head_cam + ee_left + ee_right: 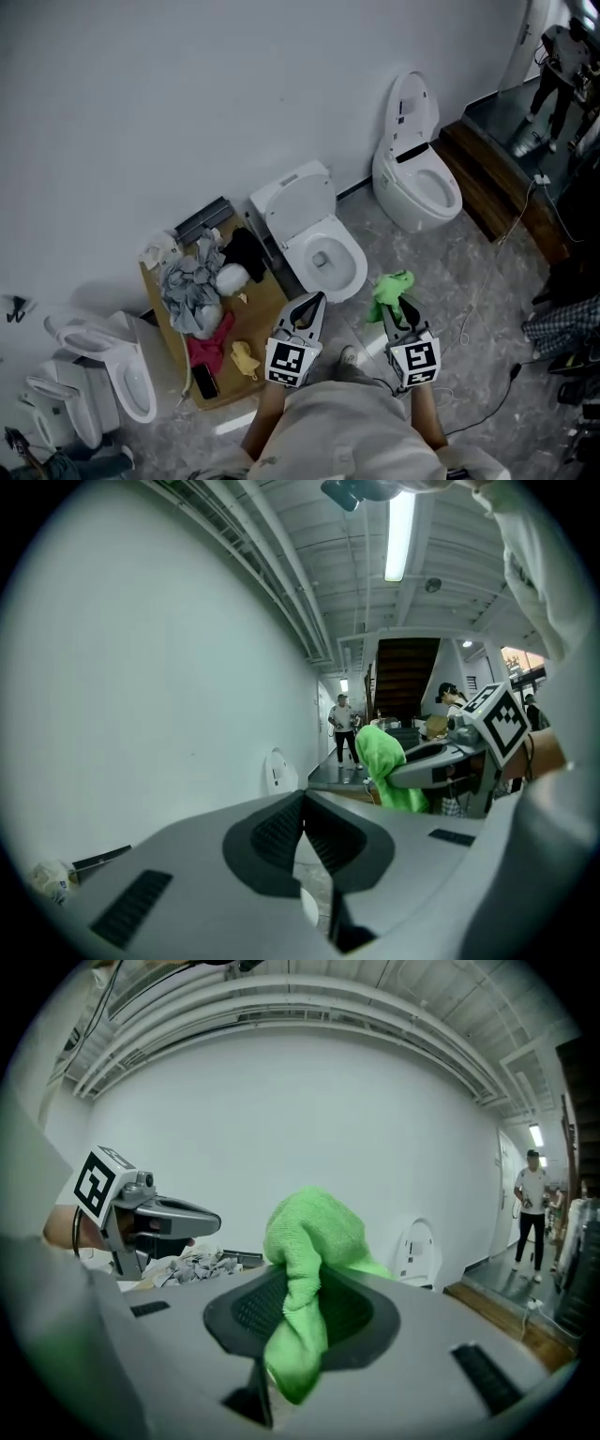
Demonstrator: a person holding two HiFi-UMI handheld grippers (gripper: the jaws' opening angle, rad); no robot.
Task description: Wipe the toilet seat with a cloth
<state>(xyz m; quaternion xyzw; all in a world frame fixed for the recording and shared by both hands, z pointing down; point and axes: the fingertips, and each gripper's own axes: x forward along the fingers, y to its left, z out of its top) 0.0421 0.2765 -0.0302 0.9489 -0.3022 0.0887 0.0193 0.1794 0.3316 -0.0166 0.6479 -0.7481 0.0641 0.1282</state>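
A white toilet stands just ahead of me, lid up, its seat and bowl showing. My right gripper is shut on a bright green cloth, held in the air to the right of that toilet's front; the cloth bunches up between the jaws. My left gripper hovers near the seat's front rim. Its jaws are pressed together with nothing between them. The green cloth and right gripper also show in the left gripper view.
A second white toilet stands at the back right against the wall, a third at the left. A wooden board carries grey and red rags. A dark step and cables lie right. People stand far right.
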